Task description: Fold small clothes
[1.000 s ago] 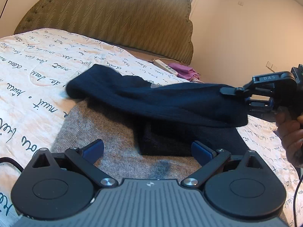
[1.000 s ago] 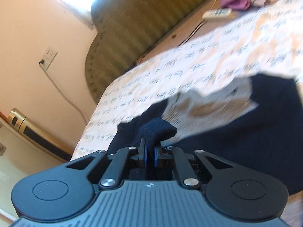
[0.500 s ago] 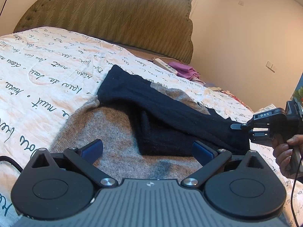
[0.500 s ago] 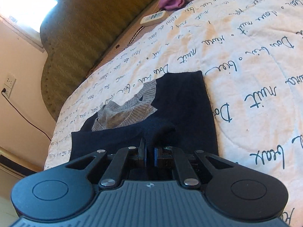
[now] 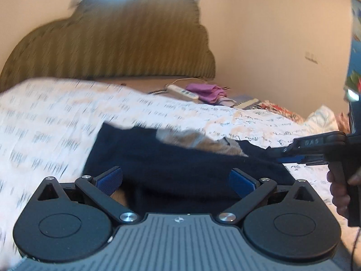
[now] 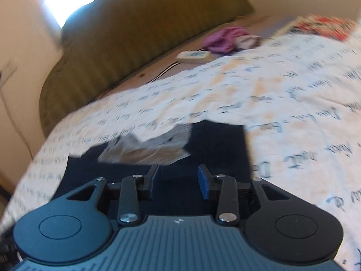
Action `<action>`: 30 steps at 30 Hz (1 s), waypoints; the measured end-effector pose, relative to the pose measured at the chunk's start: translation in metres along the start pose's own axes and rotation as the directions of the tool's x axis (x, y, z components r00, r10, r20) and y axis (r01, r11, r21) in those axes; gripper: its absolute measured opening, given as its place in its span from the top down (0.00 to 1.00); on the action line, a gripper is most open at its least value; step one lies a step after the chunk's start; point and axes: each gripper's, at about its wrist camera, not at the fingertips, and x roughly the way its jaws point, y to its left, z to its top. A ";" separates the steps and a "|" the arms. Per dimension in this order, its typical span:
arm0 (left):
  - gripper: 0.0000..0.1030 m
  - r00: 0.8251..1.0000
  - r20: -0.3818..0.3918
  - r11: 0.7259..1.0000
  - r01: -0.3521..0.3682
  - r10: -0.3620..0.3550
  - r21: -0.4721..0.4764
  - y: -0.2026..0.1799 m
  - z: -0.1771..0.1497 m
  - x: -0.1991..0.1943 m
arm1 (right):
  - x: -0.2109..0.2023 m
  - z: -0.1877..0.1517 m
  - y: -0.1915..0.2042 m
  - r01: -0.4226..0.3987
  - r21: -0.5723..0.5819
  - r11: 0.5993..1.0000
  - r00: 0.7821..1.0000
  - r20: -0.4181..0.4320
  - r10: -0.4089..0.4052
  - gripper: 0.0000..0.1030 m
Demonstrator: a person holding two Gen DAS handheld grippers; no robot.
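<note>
A small navy and grey knit sweater [image 5: 171,158] lies folded on the bed, its grey collar [image 5: 203,141] facing up. It also shows in the right wrist view [image 6: 216,144]. My left gripper [image 5: 176,178] is open, its blue pads spread wide just above the sweater's near edge. My right gripper [image 6: 178,180] is open and empty, low over the navy fabric. It shows in the left wrist view [image 5: 291,155] at the sweater's right end, jaws apart. Both views are motion blurred.
The bed has a white quilt with script lettering [image 5: 45,122] and an olive padded headboard [image 5: 112,45]. A white remote [image 5: 182,91] and a purple cloth [image 5: 207,91] lie at the head of the bed. Patterned bedding [image 6: 322,24] lies to the far right.
My right gripper laid the navy sleeve down across the sweater and opened, letting it go. My left gripper has tilted up and moved closer to the sweater, still open.
</note>
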 end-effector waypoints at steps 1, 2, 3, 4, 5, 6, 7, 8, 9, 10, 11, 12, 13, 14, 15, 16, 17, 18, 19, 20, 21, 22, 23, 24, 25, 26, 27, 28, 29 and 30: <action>0.01 1.000 0.000 0.999 -0.005 0.005 0.044 -0.008 0.005 0.013 | 0.007 -0.001 0.006 0.006 -0.026 1.000 1.000 -0.010 -0.006 0.65; 0.01 1.000 -0.014 0.997 -0.009 0.010 0.083 -0.013 0.006 0.026 | 0.014 -0.001 0.011 0.020 -0.049 0.999 1.000 -0.016 -0.021 0.65; 0.01 0.999 -0.039 0.993 -0.014 0.019 0.115 -0.018 0.007 0.039 | 0.019 -0.001 0.014 0.041 -0.069 0.997 0.999 -0.016 -0.042 0.65; 0.02 0.997 -0.069 0.989 -0.021 0.031 0.145 -0.021 0.006 0.052 | 0.025 -0.002 0.014 0.057 -0.084 0.995 0.998 -0.020 -0.059 0.65; 0.02 0.994 -0.102 0.986 -0.023 0.040 0.165 -0.023 0.003 0.062 | 0.032 -0.002 0.011 0.056 -0.082 0.995 0.997 -0.047 -0.060 0.65; 0.02 0.989 -0.141 0.984 -0.018 0.043 0.179 -0.023 -0.002 0.071 | 0.042 -0.004 0.003 0.037 -0.062 0.997 0.994 -0.105 -0.043 0.58; 0.01 0.982 -0.186 0.983 -0.010 0.045 0.186 -0.022 -0.008 0.080 | 0.045 -0.005 -0.005 0.005 -0.044 0.999 0.994 -0.113 -0.010 0.57; 0.00 0.978 -0.204 0.985 -0.005 0.041 0.175 -0.019 -0.011 0.082 | 0.042 -0.006 -0.013 -0.023 -0.026 0.999 0.996 -0.085 0.021 0.57; 0.00 0.981 -0.194 0.988 0.003 0.028 0.157 -0.017 -0.010 0.080 | 0.041 -0.004 -0.020 -0.033 0.008 0.999 0.995 -0.089 0.033 0.57; 0.00 0.981 -0.191 0.989 0.010 0.018 0.145 -0.015 -0.010 0.079 | 0.038 0.000 -0.027 -0.045 0.059 0.997 0.995 -0.085 0.050 0.57; 0.00 0.980 -0.200 0.990 0.016 0.013 0.142 -0.012 -0.011 0.080 | 0.034 0.005 -0.031 -0.048 0.099 0.994 0.996 -0.070 0.055 0.57; 0.02 0.980 -0.199 0.990 0.023 0.006 0.140 -0.010 -0.010 0.078 | 0.029 0.010 -0.032 -0.042 0.107 0.993 0.998 -0.047 0.047 0.56; 0.03 0.981 -0.194 0.990 0.034 -0.006 0.140 -0.008 -0.007 0.076 | 0.024 0.017 -0.031 -0.044 0.087 0.995 0.999 -0.021 0.046 0.54; 0.03 0.983 -0.183 0.988 0.055 -0.027 0.146 -0.006 0.000 0.074 | 0.022 0.025 -0.030 -0.049 0.052 0.997 0.999 -0.006 0.049 0.54; 0.03 0.985 -0.165 0.985 0.067 -0.040 0.160 -0.004 0.008 0.072 | 0.022 0.033 -0.029 -0.049 0.012 0.999 0.999 -0.010 0.049 0.49; 0.02 0.990 -0.137 0.982 0.063 -0.038 0.178 0.000 0.017 0.069 | 0.026 0.042 -0.028 -0.037 -0.033 0.999 0.999 -0.028 0.036 0.45; 0.01 0.994 -0.106 0.981 0.042 -0.022 0.189 0.006 0.028 0.067 | 0.033 0.050 -0.028 -0.017 -0.085 0.996 0.998 -0.056 0.013 0.38; 0.00 0.996 -0.087 0.982 0.021 -0.004 0.186 0.015 0.038 0.068 | 0.041 0.057 -0.027 0.003 -0.138 0.990 0.997 -0.081 -0.015 0.37; 0.00 0.997 -0.080 0.985 0.001 0.013 0.170 0.026 0.048 0.073 | 0.050 0.063 -0.027 0.028 -0.189 0.982 0.994 -0.099 -0.048 0.37; 0.00 0.996 -0.080 0.989 -0.027 0.039 0.143 0.040 0.058 0.080 | 0.058 0.069 -0.027 0.051 -0.231 0.972 0.991 -0.108 -0.077 0.37; 0.00 0.994 -0.085 0.992 -0.056 0.066 0.115 0.052 0.067 0.089 | 0.066 0.075 -0.027 0.064 -0.273 0.960 0.989 -0.114 -0.099 0.37; 0.03 0.991 -0.100 0.993 -0.080 0.089 0.087 0.065 0.075 0.099 | 0.074 0.080 -0.028 0.065 -0.305 0.950 0.987 -0.122 -0.106 0.37; 0.06 0.988 -0.122 0.994 -0.085 0.094 0.075 0.074 0.083 0.111 | 0.082 0.084 -0.027 0.057 -0.333 0.941 0.985 -0.135 -0.107 0.37; 0.06 0.985 -0.148 0.994 -0.075 0.086 0.075 0.080 0.091 0.121 | 0.090 0.087 -0.025 0.038 -0.360 0.932 0.983 -0.153 -0.100 0.37; 0.07 0.982 -0.179 0.996 -0.038 0.053 0.085 0.083 0.099 0.132 | 0.097 0.089 -0.023 0.015 -0.387 0.922 0.981 -0.173 -0.088 0.37; 0.06 0.978 -0.207 0.995 0.015 0.006 0.097 0.083 0.105 0.140 | 0.104 0.090 -0.020 -0.011 -0.410 0.912 0.978 -0.195 -0.076 0.37; 0.06 0.970 -0.238 0.992 0.072 -0.045 0.107 0.080 0.109 0.149 | 0.111 0.090 -0.018 -0.035 -0.428 0.903 0.973 -0.221 -0.067 0.37; 0.04 0.957 -0.277 0.984 0.127 -0.088 0.126 0.074 0.111 0.158 | 0.119 0.090 -0.015 -0.055 -0.446 0.893 0.967 -0.247 -0.063 0.37; 0.04 0.946 -0.305 0.975 0.159 -0.107 0.154 0.068 0.110 0.166 | 0.125 0.090 -0.014 -0.061 -0.461 0.885 0.963 -0.261 -0.069 0.37; 0.04 0.940 -0.324 0.963 0.180 -0.108 0.200 0.058 0.105 0.178 | 0.132 0.090 -0.013 -0.060 -0.476 0.878 0.959 -0.272 -0.082 0.37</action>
